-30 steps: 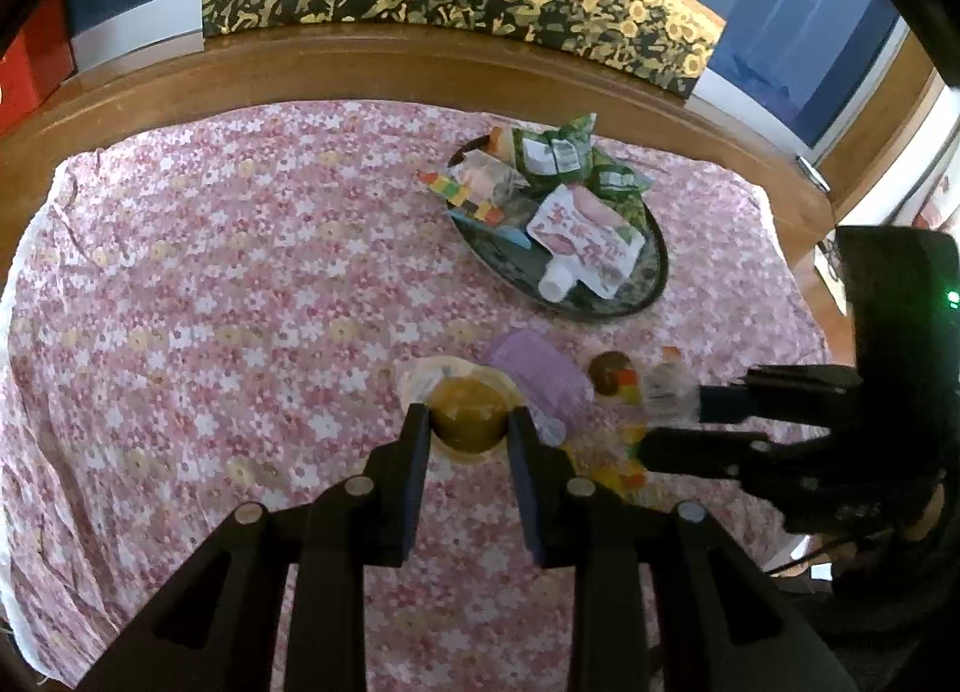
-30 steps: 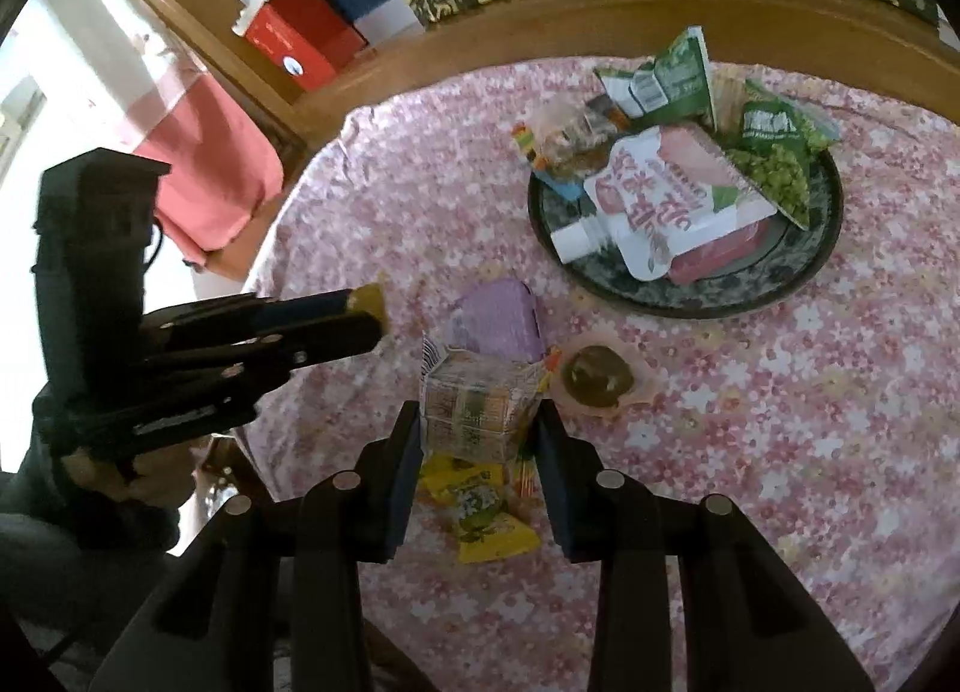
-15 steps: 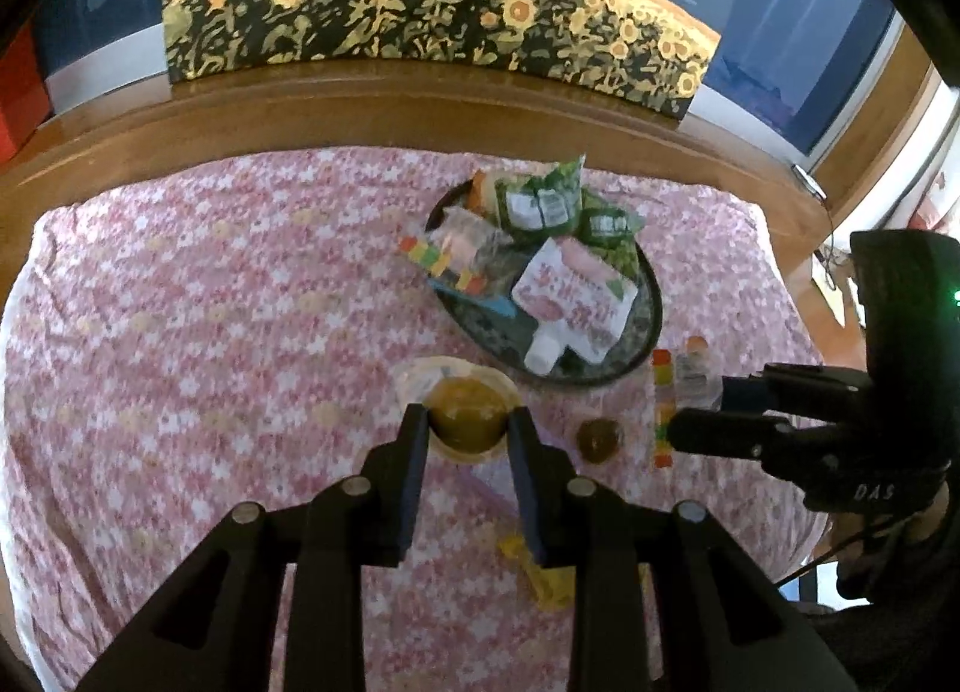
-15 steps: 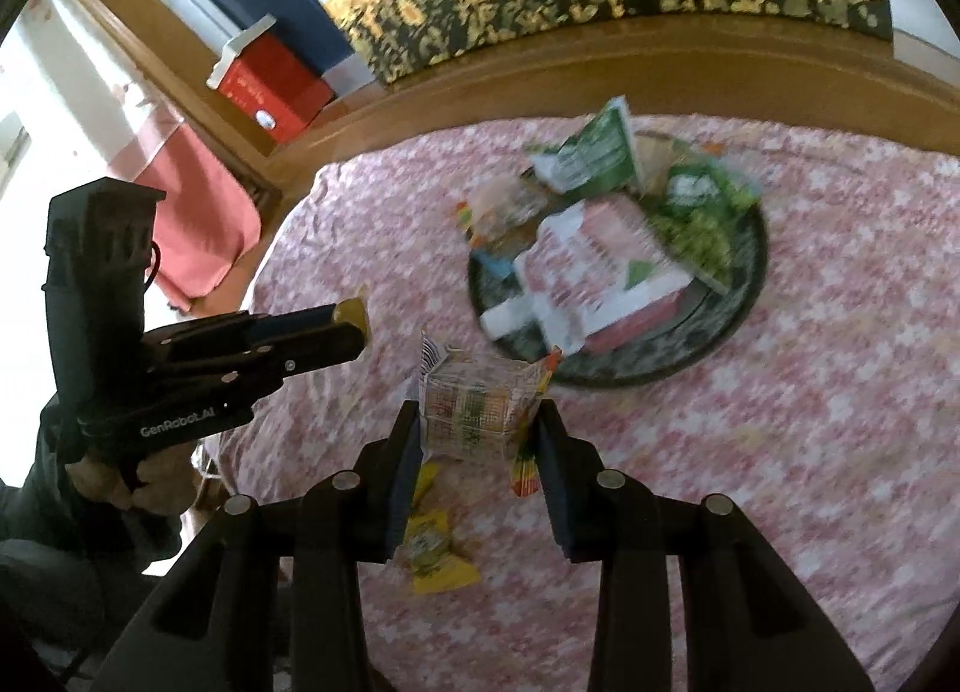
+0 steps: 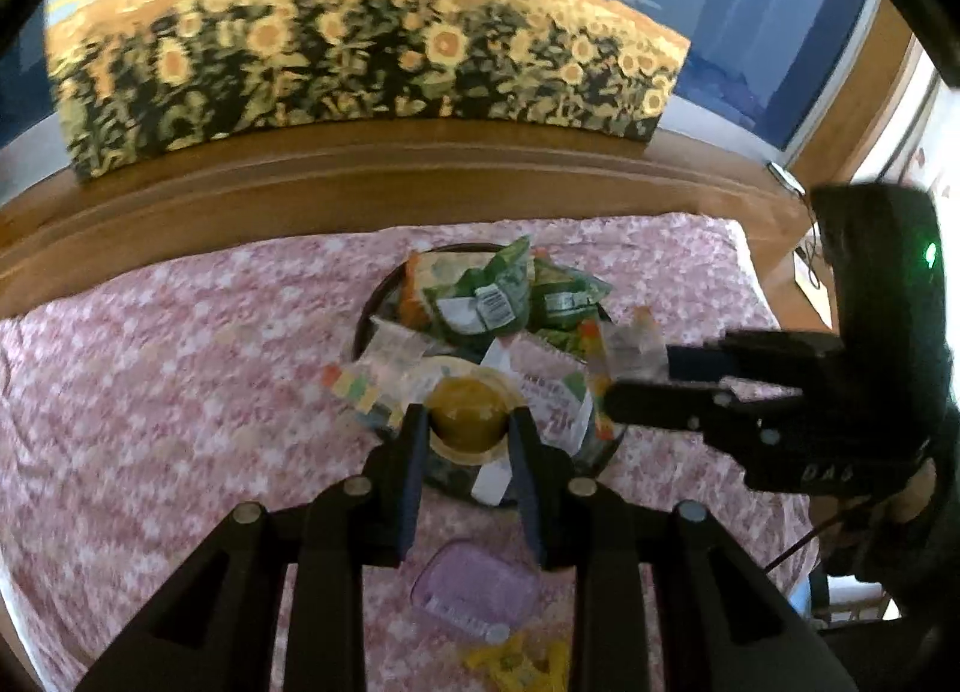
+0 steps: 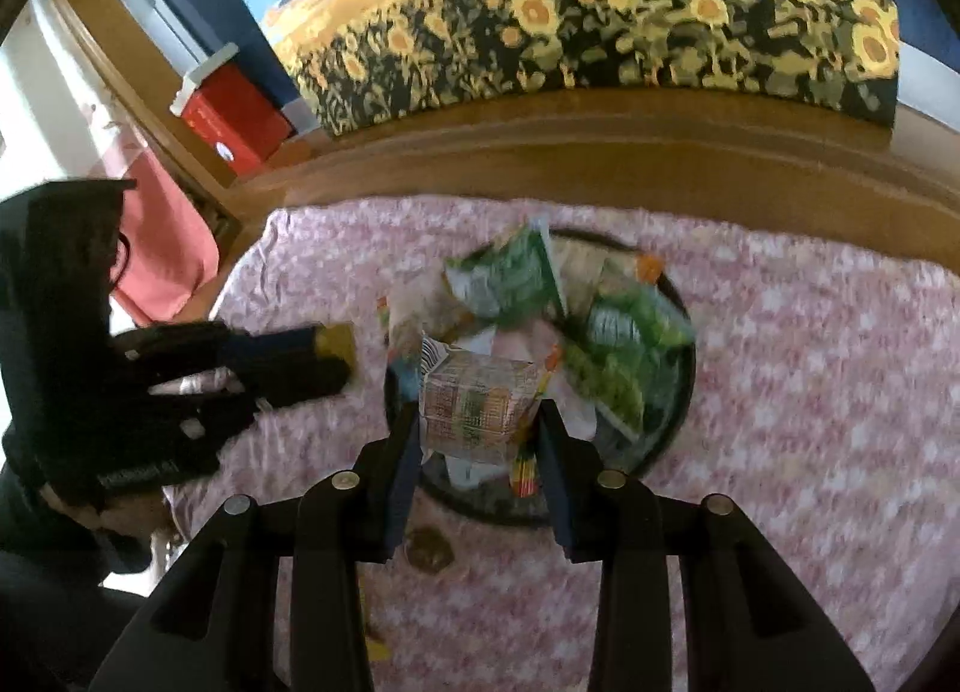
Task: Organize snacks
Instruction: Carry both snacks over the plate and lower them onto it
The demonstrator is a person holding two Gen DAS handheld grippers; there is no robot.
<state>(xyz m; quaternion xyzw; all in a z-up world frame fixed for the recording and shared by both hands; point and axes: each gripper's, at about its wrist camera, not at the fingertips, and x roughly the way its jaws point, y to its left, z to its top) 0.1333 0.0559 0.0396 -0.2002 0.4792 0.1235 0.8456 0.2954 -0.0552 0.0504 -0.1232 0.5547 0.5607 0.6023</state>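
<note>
The jelly cup (image 5: 469, 413) sits pinched between your left gripper (image 5: 468, 428) fingers (image 5: 413, 452), and it hangs over the near edge of the plate (image 5: 367, 311), not yet resting on anything that you can make out. The plate lies straight ahead of those fingers and just below the cup, so the coming move looks like a short drop forward and down. The wrapped pack (image 6: 477, 407) is clamped in your right gripper (image 6: 480, 440), fingers (image 6: 555, 452) closed on its two sides with its broad face toward the camera; it also hovers over the near part of the same plate (image 6: 681, 386).

Both loads point at one spot. In the left view your right gripper (image 5: 606, 386) comes in from the right, its tips over the plate's right side and close to the cup. In the right view your left gripper (image 6: 336, 353) is just beside the plate's left rim. Neither hand is clearly nearer; the two are near enough that I judge you should release one at a time.

The plate is already heaped with green bags (image 5: 489, 293) and a white pouch (image 5: 555, 410), so free room is mostly at the near edge. On the cloth (image 5: 150, 392) toward you lie a purple packet (image 5: 474, 587), a yellow wrapper (image 5: 516, 659) and a small brown sweet (image 6: 429, 549), apart from the plate.
</note>
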